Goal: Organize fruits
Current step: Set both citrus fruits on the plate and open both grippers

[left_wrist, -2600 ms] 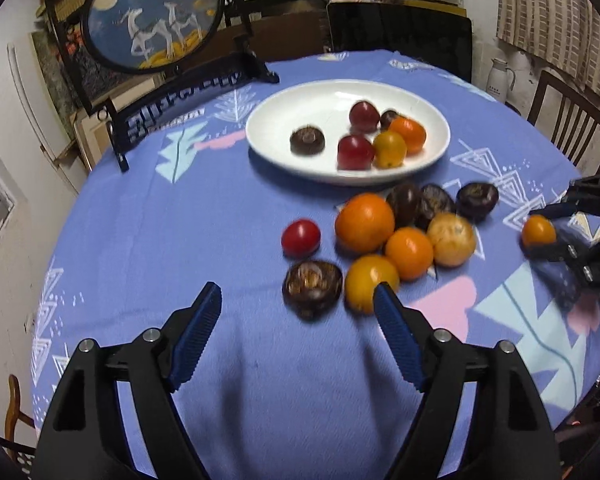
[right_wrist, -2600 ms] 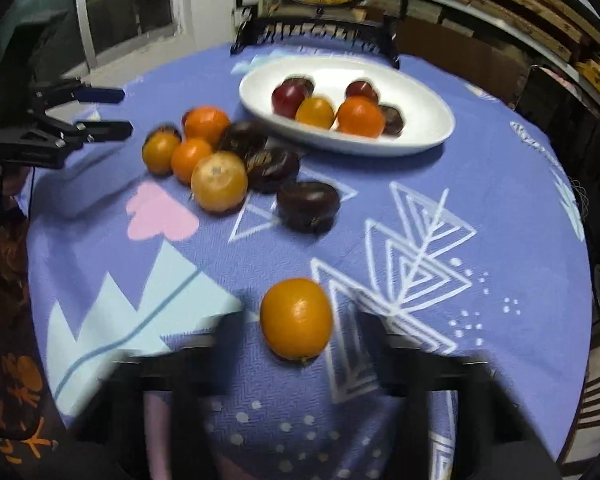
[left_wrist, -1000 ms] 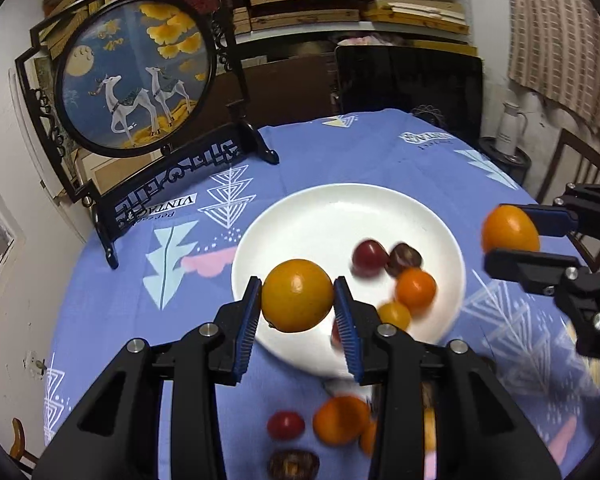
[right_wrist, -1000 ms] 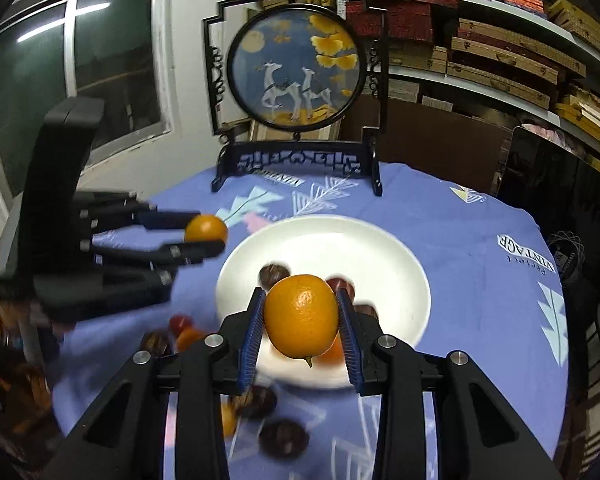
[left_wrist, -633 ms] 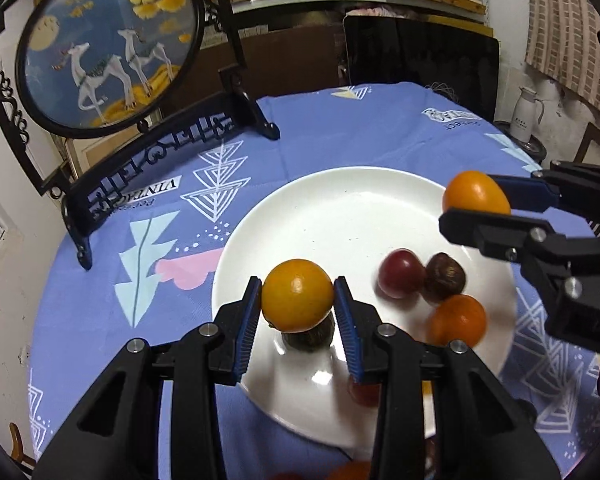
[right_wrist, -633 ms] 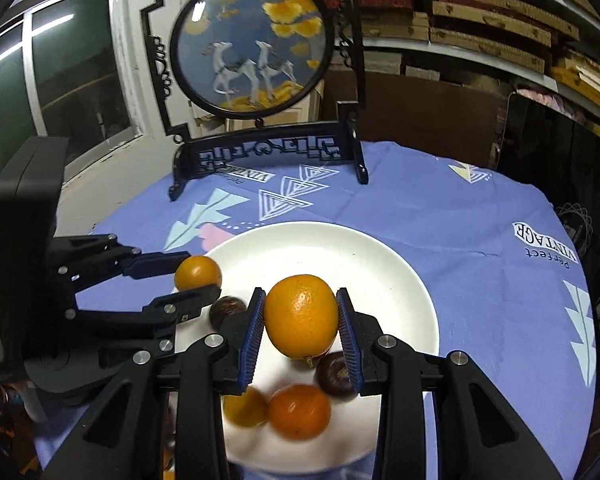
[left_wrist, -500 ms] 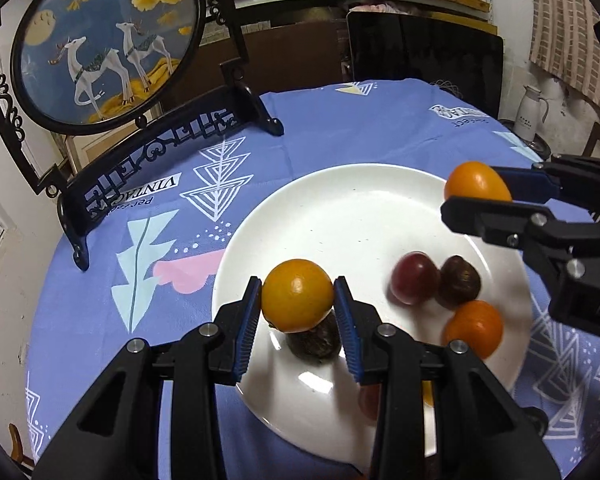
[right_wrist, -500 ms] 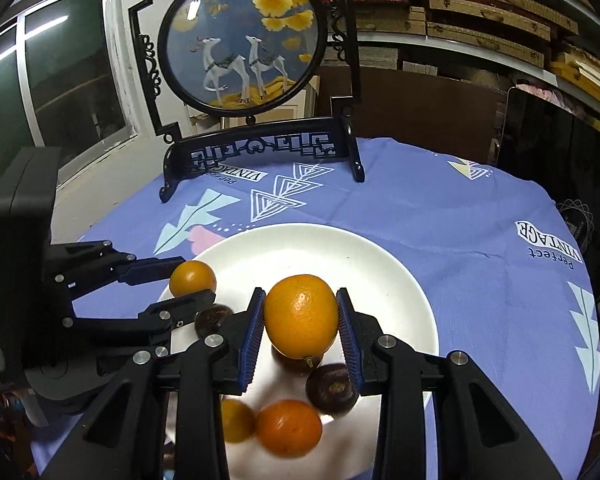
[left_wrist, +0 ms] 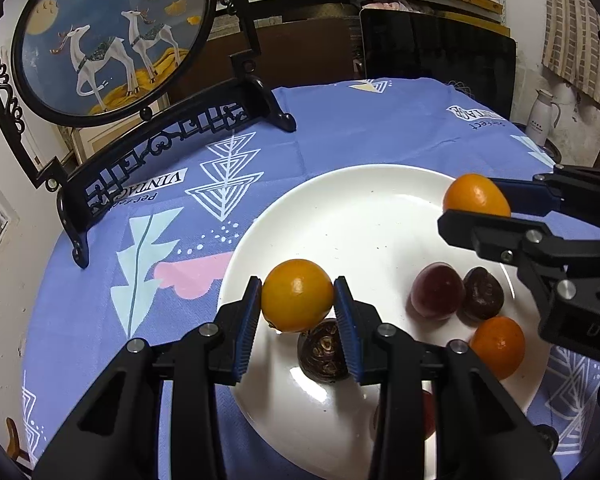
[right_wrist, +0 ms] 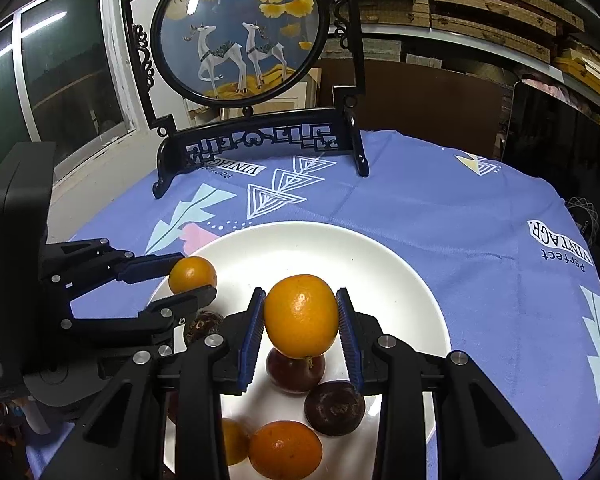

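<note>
A: What is the biggest thing in front of the tongs?

B: The table, under a blue cloth [left_wrist: 340,128] with white and pink patterns. It runs beneath both tongs and out past them.

A: And next?

B: The screen [right_wrist: 240,32], a round deer picture in a black stand. It is upright on the cloth, well beyond the tips of both tongs, ahead and left of the left pair.

A: The plate?

B: The white plate [left_wrist: 340,216] lies on the cloth right below both pairs of tips. Its near rim is hidden under the tong bodies.

A: How do the left tongs stand?

B: The left tongs [left_wrist: 298,300] are clamped on an orange [left_wrist: 297,295], blue pads pressed to both its sides. It is held above the plate's left part, clear of the surface. A dark fruit [left_wrist: 324,350] sits on the plate just under and behind it, between the two arms.

A: The right tongs?

B: The right tongs [right_wrist: 301,322] pinch a second orange [right_wrist: 301,322], also over the plate. A red fruit [right_wrist: 296,370] lies just below it; whether they touch, I cannot tell. From the left camera that pair reaches in from the right, with its orange over the plate's right rim.

A: What else is on the plate?

B: Right of the left tongs, under the right pair: a brown fruit [left_wrist: 483,294] touching the red one, and a small orange [left_wrist: 498,346] nearer the camera. Another yellow-orange fruit [right_wrist: 234,442] shows partly behind the right pair's left arm.
</note>
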Demonstrator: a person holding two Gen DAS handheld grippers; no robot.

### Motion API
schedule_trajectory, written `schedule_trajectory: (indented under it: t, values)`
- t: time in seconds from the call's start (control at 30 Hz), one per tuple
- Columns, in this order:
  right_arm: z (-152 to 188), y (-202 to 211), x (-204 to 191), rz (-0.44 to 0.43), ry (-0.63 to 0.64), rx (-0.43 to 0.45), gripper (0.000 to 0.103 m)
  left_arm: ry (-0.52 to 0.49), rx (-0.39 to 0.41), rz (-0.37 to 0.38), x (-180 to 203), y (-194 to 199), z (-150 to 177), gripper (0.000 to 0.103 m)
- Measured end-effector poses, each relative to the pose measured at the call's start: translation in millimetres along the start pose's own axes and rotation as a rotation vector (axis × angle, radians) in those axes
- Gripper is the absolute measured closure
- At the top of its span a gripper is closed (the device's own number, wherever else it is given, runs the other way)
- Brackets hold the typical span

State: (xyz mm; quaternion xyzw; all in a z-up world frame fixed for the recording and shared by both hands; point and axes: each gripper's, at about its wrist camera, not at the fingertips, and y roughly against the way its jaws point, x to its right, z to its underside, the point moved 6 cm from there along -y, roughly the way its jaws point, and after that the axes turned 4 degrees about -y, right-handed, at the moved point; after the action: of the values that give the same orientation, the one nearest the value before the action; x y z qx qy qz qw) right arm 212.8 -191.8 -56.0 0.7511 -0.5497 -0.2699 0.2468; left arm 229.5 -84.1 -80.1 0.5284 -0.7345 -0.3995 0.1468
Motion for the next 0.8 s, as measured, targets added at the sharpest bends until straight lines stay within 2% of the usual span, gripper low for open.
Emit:
schedule_trajectory:
  t: [0.17, 0.2, 0.23, 0.27, 0.5, 0.67, 0.8]
  values:
    - [-0.4, -3.7, 3.4, 0.025, 0.0, -0.012, 0.066, 0.016, -0.018, -0.01, -0.9, -6.3, -0.7, 0.066]
    - [-0.4, -4.2, 4.0, 0.022, -0.005, -0.015, 0.056, 0.018, -0.016, -0.012, -1.0, -6.5, -0.8, 0.063]
    - [-0.4, -2.5, 4.4, 0.014, -0.013, -0.01, 0.046, 0.017, -0.011, -0.015, -1.0, -5.5, -1.0, 0.052]
    - [-0.4, 0.3, 4.6, 0.012, -0.015, 0.001, 0.045, 0.019, -0.003, -0.02, -1.5, -3.5, -0.8, 0.043]
    - [8.3, 23.7, 6.0, 0.007, -0.021, 0.022, 0.045, 0.01, 0.021, -0.029, -2.6, 15.5, 5.7, 0.042]
    - [27.1, 46.0, 2.9, 0.023, -0.005, 0.015, 0.044, 0.007, 0.03, -0.027, -2.1, 34.3, 14.7, 0.042]
    - [46.4, 71.6, -2.8, 0.029, 0.006, 0.026, 0.038, 0.018, 0.053, -0.013, -7.3, 57.7, 27.0, 0.038]
